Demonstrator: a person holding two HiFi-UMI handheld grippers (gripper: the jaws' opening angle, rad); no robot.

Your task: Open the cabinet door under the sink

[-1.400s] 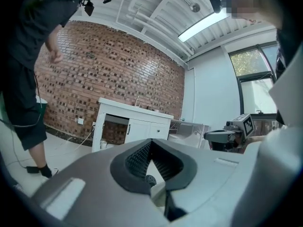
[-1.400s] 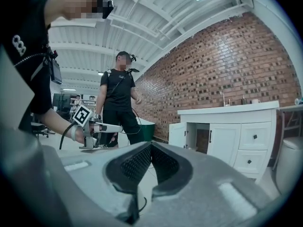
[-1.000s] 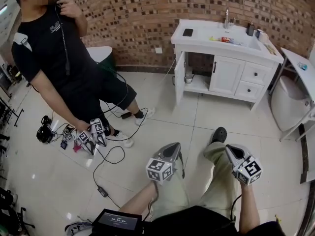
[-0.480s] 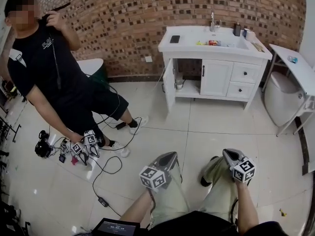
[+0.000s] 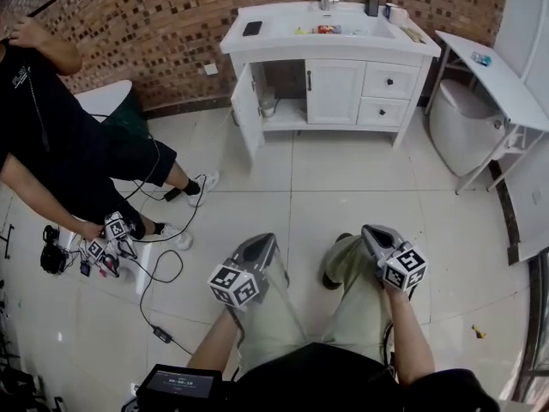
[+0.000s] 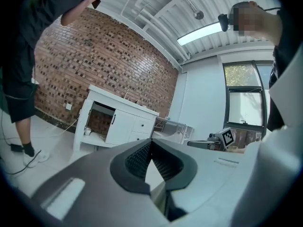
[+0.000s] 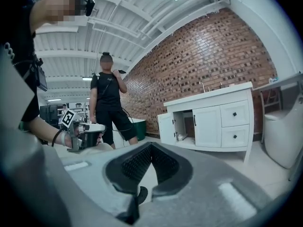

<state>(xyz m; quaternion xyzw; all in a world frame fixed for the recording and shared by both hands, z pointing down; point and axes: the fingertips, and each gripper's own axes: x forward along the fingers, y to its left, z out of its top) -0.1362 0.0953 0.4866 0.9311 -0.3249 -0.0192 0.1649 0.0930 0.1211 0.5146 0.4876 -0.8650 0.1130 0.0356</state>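
The white sink cabinet [image 5: 327, 39] stands against the brick wall, several floor tiles ahead of me. Its left door [image 5: 245, 103] hangs swung outward, showing a shelf inside; the middle door [image 5: 336, 91] with a black handle is closed. In the right gripper view the cabinet [image 7: 213, 122] shows with the open door [image 7: 165, 126] on its left. My left gripper [image 5: 262, 245] and right gripper [image 5: 371, 233] are held over my legs, far from the cabinet, both shut and empty. The left gripper [image 6: 151, 143] and the right gripper [image 7: 150, 145] point level toward the cabinet [image 6: 118, 124].
A person in black [image 5: 51, 144] stands at the left holding another pair of grippers [image 5: 107, 239], with cables [image 5: 163, 269] trailing over the floor. A white table [image 5: 497, 67] and a white bin [image 5: 463, 127] stand right of the cabinet. A tablet [image 5: 176, 384] is by my lap.
The cabinet has shifted left and nearer the top of the head view as I walked forward. Both grippers stayed shut; the right one sank a little.
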